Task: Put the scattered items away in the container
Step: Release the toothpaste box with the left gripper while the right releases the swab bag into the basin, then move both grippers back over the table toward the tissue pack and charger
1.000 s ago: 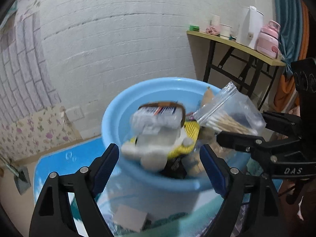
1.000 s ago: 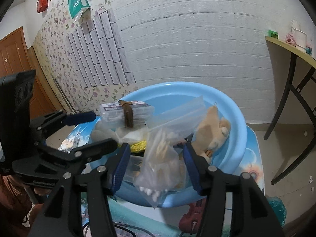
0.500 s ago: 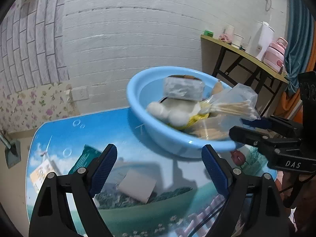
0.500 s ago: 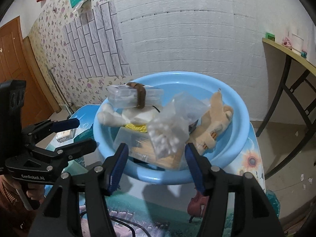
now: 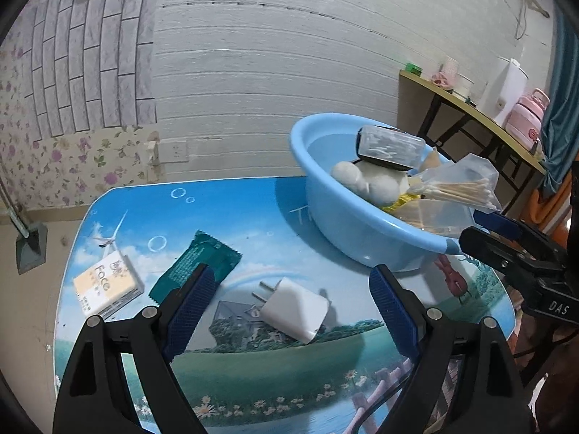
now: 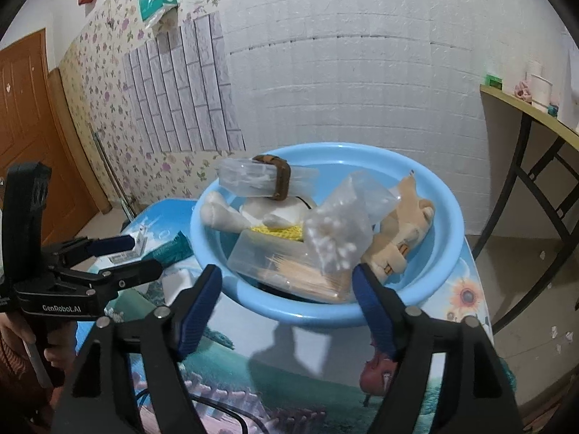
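Note:
A light blue basin (image 5: 347,213) stands at the table's far right, also in the right wrist view (image 6: 448,213). It holds a clear box with a brown strap (image 6: 260,181), a white plush (image 5: 365,181), a tan plush (image 6: 401,231), a toothpick box (image 6: 286,271) and a bag of cotton swabs (image 6: 340,235). On the table lie a white charger plug (image 5: 293,307), a green packet (image 5: 199,264) and a tissue pack (image 5: 106,285). My left gripper (image 5: 289,311) is open above the charger. My right gripper (image 6: 286,303) is open and empty before the basin.
The small table (image 5: 253,217) has a blue landscape print and rounded edges. A black cable (image 6: 217,408) lies near its front. A white brick wall is behind. A side table (image 5: 470,105) with a kettle and pink pot stands at the right.
Both grippers have pulled back from the basin. The swab bag has left my right gripper and lies in the basin. My left gripper swung left and down over the charger.

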Tool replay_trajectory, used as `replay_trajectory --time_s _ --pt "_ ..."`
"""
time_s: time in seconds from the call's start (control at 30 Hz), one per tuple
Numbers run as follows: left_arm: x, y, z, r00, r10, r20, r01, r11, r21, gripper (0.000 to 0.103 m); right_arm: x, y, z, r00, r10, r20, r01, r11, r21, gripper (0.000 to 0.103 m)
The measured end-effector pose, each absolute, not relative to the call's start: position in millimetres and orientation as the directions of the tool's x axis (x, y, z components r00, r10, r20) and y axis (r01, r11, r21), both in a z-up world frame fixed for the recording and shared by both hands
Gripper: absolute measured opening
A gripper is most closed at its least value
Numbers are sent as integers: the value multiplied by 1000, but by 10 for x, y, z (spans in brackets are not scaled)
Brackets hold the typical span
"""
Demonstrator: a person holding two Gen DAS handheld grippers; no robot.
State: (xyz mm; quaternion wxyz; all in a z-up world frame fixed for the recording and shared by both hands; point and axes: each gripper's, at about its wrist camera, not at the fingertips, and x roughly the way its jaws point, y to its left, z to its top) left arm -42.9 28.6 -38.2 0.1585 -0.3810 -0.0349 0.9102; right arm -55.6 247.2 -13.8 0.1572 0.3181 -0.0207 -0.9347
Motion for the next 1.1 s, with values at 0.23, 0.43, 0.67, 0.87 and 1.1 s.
replay_trajectory --time_s 0.23,0.43,0.67,0.87,1.1 --pt "-416 184 -387 -669 291 -684 -231 -956 -182 87 -535 2449 -154 -768 -339 -544 284 -941 185 91" --pt "-384 85 -351 -704 240 -668 -192 -970 -146 87 -519 2389 -182 -788 -334 -517 299 -942 152 102" --pt "-364 -107 -423 -701 210 -682 -148 -978 -148 88 -372 2339 -167 -825 -307 -475 254 -951 175 103" --pt "-354 -322 -500 -695 180 -696 -101 -983 -153 88 -236 2110 -118 -804 -367 -469 332 -930 157 103" --pt "-346 -570 -534 -699 136 -702 -56 -989 -136 88 -172 1854 -139 -762 -436 -479 408 -897 168 102"
